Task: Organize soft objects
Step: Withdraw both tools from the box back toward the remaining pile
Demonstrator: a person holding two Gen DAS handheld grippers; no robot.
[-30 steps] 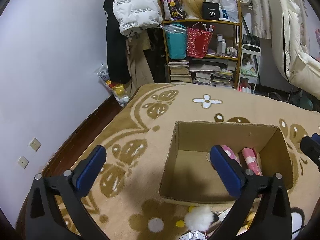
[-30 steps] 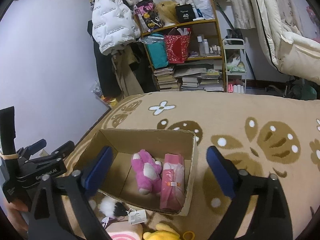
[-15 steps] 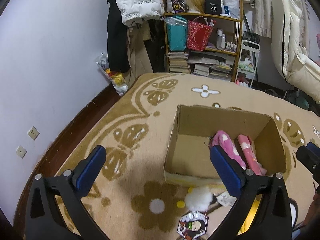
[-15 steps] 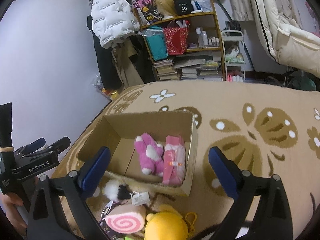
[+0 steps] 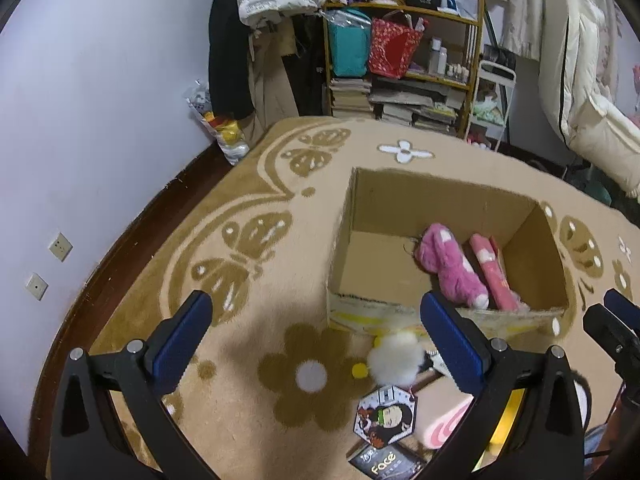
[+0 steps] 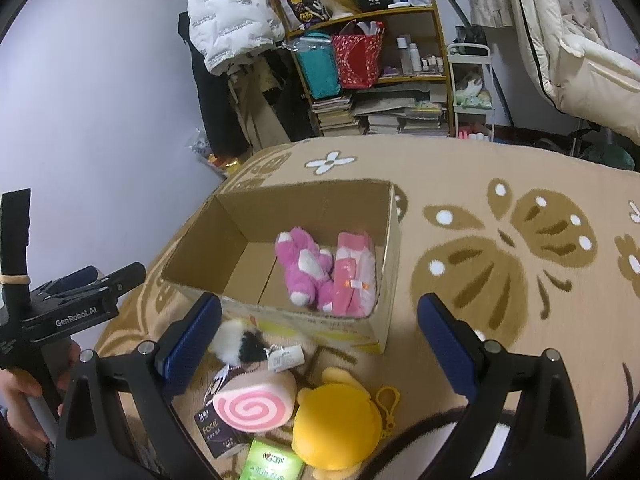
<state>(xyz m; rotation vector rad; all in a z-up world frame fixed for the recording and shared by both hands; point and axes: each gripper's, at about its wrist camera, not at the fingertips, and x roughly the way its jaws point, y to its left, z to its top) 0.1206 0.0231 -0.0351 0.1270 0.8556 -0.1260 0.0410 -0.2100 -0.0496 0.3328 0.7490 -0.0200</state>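
- Right gripper [image 6: 318, 334]: jaws wide, empty, above the swirl-roll plush [image 6: 256, 400].
- Left gripper [image 5: 316, 334]: wide, empty.
- Step: selecting the next toy; next, descend, grip, carry into the far cardboard box [image 6: 392, 248].

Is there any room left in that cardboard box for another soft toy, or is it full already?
There is room. The cardboard box has a bare floor along its left side, between the left wall and the pink plush. The pink pack fills the right side. It is crowded in front of the box, around the swirl cushion and yellow plush.
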